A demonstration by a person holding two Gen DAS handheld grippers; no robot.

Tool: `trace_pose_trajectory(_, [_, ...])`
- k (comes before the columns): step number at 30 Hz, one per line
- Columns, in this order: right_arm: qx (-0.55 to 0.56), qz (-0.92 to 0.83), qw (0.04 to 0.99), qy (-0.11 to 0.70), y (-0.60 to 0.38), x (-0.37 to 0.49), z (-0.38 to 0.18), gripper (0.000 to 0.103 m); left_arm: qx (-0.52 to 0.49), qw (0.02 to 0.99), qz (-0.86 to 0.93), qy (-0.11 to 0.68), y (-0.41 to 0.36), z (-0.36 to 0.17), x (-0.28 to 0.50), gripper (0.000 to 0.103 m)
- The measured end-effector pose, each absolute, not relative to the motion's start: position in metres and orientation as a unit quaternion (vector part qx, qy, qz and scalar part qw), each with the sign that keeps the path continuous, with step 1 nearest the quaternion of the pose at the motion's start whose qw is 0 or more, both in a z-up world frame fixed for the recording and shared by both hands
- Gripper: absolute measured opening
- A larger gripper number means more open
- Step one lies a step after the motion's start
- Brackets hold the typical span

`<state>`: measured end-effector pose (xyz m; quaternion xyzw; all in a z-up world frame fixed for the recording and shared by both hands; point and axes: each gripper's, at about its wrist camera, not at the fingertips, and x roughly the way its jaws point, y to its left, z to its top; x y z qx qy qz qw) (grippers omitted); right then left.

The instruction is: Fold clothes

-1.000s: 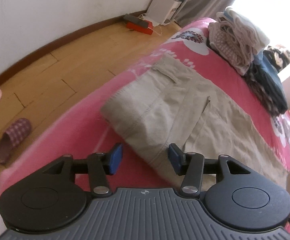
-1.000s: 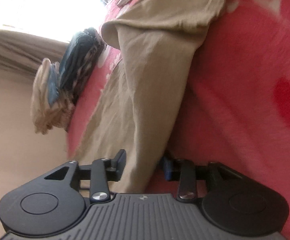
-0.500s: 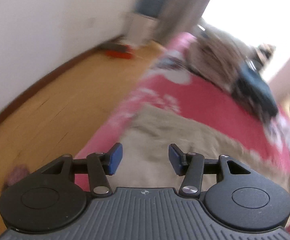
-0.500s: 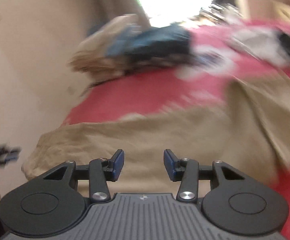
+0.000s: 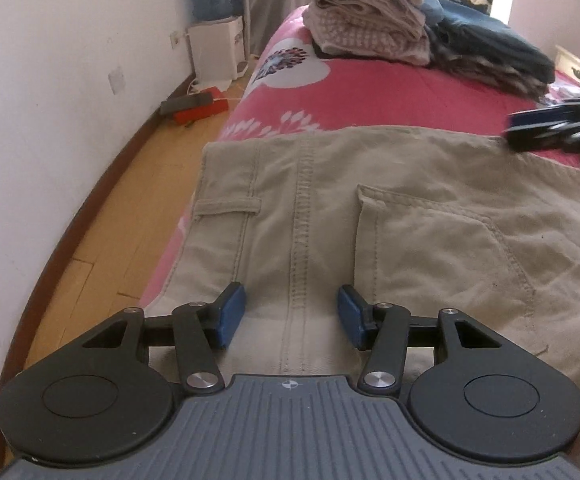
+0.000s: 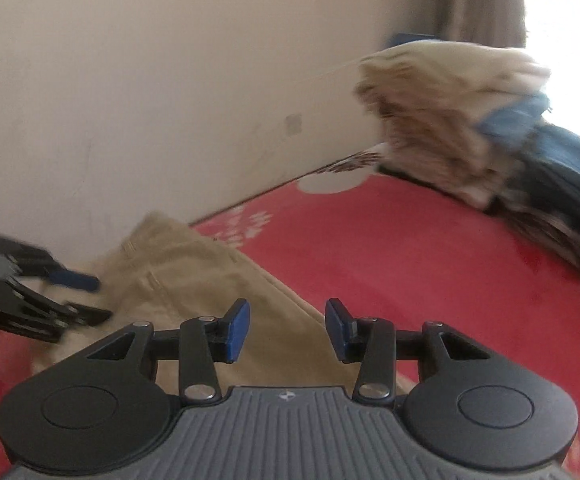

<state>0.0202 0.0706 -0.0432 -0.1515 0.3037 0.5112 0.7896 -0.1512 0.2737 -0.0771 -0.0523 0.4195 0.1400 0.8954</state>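
Both the left gripper point(image 5: 292, 316) and right gripper point(image 6: 286, 330) hang half-open and empty, so we've got the khaki trousers point(image 5: 370, 220) flat on the bed point(image 5: 370, 92), folds still to do beside that finished stack point(image 5: 370, 12).

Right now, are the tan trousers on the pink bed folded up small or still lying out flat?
Lying out flat. The tan cotton trousers spread across the pink flowered bedspread, waistband and back pocket facing up. How many layers lie underneath: cannot tell.
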Motion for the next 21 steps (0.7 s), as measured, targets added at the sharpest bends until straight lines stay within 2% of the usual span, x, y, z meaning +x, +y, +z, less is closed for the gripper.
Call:
trace_pose_trajectory(3, [-0.202, 0.519, 0.772, 0.306, 0.095, 0.016, -0.064, 0.044, -0.05, 0.898, 0.139, 0.413, 0.273, -0.076, -0.152, 0.052])
trace_pose_trajectory(5, [-0.242, 0.515, 0.768, 0.294, 0.103, 0.006, -0.075, 0.037, -0.05, 0.9, 0.138, 0.411, 0.272, -0.076, -0.153, 0.052])
trace_pose_trajectory(8, [-0.286, 0.5, 0.773, 0.266, 0.105, -0.011, -0.081, 0.002, -0.047, 0.901, 0.138, 0.408, 0.272, -0.077, -0.153, 0.052])
trace_pose_trajectory(14, [-0.339, 0.453, 0.794, 0.225, 0.119, -0.019, -0.097, 0.0, -0.044, 0.901, 0.138, 0.409, 0.272, -0.076, -0.153, 0.052])
trace_pose_trajectory(17, [-0.331, 0.441, 0.805, 0.218, 0.12, -0.016, -0.108, 0.0, -0.043, 0.898, 0.136, 0.417, 0.273, -0.071, -0.151, 0.052])
trace_pose_trajectory(21, [-0.275, 0.415, 0.833, 0.24, 0.094, -0.011, -0.084, 0.001, -0.031, 0.894, 0.14, 0.424, 0.273, -0.052, -0.149, 0.052])
